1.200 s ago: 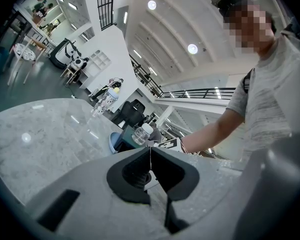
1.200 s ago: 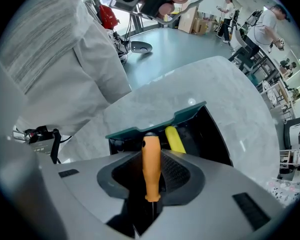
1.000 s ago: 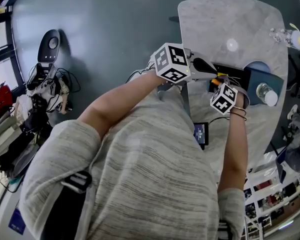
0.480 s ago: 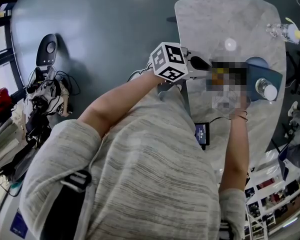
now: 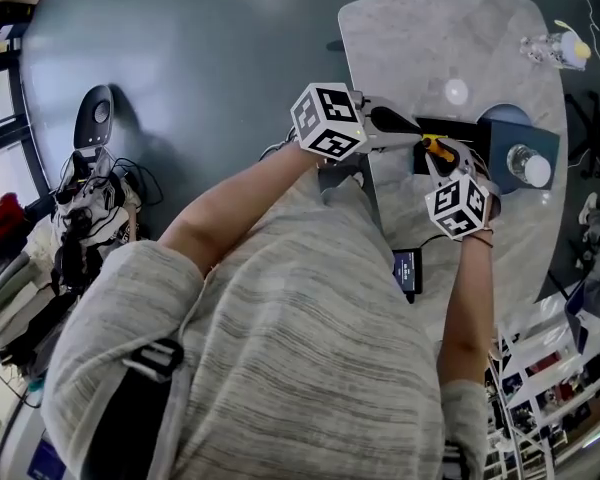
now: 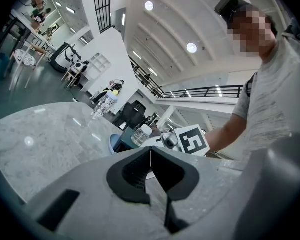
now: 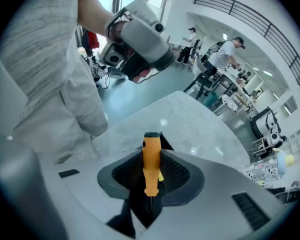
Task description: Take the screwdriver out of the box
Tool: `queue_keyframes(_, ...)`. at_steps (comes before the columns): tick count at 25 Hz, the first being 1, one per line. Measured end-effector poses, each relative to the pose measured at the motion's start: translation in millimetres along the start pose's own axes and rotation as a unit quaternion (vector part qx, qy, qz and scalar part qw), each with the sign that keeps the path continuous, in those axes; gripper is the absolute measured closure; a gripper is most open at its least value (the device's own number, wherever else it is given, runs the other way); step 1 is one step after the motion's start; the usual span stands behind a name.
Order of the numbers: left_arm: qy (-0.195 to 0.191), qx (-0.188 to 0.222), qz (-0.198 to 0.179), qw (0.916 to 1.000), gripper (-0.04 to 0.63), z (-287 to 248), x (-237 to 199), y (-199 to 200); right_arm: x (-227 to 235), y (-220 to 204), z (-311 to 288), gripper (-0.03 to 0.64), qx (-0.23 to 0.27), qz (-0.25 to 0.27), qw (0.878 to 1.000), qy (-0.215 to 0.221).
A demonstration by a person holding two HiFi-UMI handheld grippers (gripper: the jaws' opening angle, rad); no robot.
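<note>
An orange-handled screwdriver (image 7: 151, 166) stands between the jaws of my right gripper (image 7: 151, 151), which is shut on the handle; its dark shaft runs back toward the camera. In the head view the right gripper (image 5: 442, 160) holds the screwdriver (image 5: 437, 148) just above the open black box (image 5: 462, 128) on the marble table (image 5: 430, 48). My left gripper (image 5: 412, 133) rests at the box's left end. Its jaws (image 6: 151, 153) are shut with nothing between them.
A blue holder (image 5: 530, 143) with a clear bottle (image 5: 526, 166) sits right of the box. A small dark device (image 5: 404, 268) lies near the table's edge, by my body. A toy-like object (image 5: 555, 48) lies at the table's far right. Cables and gear (image 5: 80, 198) clutter the floor at left.
My right gripper has risen and tilted, lifting the orange screwdriver up from the black box. The left gripper has stayed put at the box's left end.
</note>
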State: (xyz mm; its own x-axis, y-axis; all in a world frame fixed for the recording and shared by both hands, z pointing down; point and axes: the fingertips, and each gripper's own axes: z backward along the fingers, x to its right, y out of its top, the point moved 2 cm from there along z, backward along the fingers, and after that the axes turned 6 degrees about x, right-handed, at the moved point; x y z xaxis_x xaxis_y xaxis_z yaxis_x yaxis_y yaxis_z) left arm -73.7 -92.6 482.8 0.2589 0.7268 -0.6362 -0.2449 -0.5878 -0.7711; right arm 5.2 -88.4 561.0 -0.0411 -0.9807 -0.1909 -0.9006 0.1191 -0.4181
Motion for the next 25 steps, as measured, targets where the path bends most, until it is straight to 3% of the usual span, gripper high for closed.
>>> queue_keyframes(8,-0.005,-0.007,-0.013,0.9999,0.577,-11,9,1,21,16,35,0.515,0.091,-0.117,0.985,-0.092)
queue_keyframes(14,-0.013,-0.015,-0.023,0.9995,0.577,-21,19,-1,25,22,62,0.515,0.139,-0.157,0.967,-0.145)
queue_keyframes(25,-0.014,-0.041,-0.054,0.9976,0.577,-41,31,1,37,24,133,0.515,0.245,-0.25,0.902,-0.253)
